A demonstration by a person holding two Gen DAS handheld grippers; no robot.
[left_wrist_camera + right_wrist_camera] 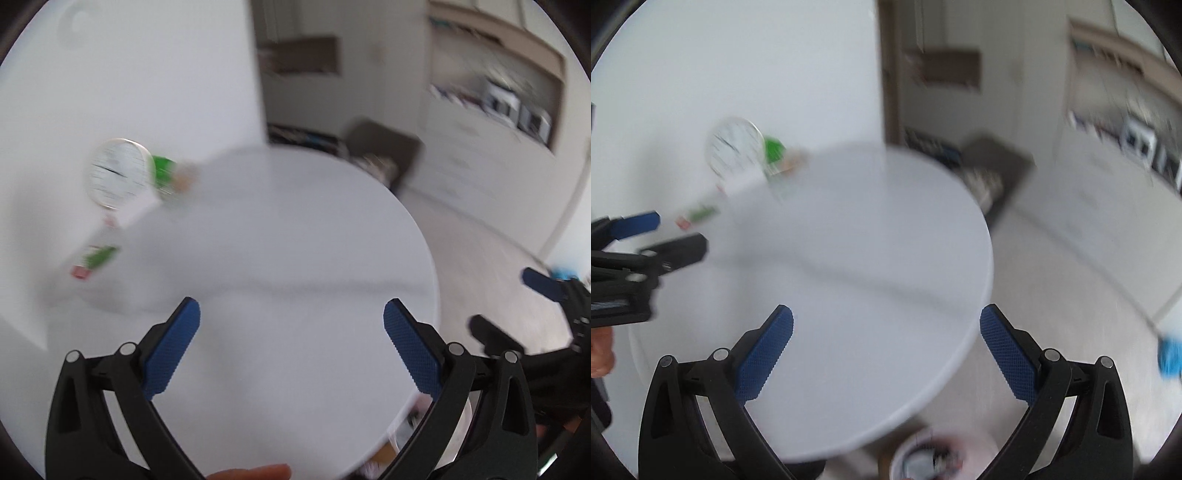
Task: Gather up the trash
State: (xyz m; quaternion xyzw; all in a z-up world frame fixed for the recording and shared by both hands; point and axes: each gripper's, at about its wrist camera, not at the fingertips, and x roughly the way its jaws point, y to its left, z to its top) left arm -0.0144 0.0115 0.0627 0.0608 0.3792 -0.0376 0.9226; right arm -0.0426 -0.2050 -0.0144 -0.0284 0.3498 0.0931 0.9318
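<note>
Both views are motion-blurred. A round white table (295, 229) (871, 236) fills the middle. At its far left stand a round white clock (116, 173) (733, 149), a green item (164, 173) (774, 149) behind it and a small white packet with green and red print (94, 260) (696, 216). My left gripper (291, 347) is open and empty over the near table; it also shows in the right wrist view (653, 232). My right gripper (886, 354) is open and empty over the table's near right edge; its fingers show in the left wrist view (517, 306).
A white bin (934, 458) (424, 417) with trash inside stands on the floor below the table's near edge. A white wall is behind the table. A dark chair (384, 147) (997, 166), shelves and cabinets stand across the pale floor at right. A blue object (1171, 356) lies at far right.
</note>
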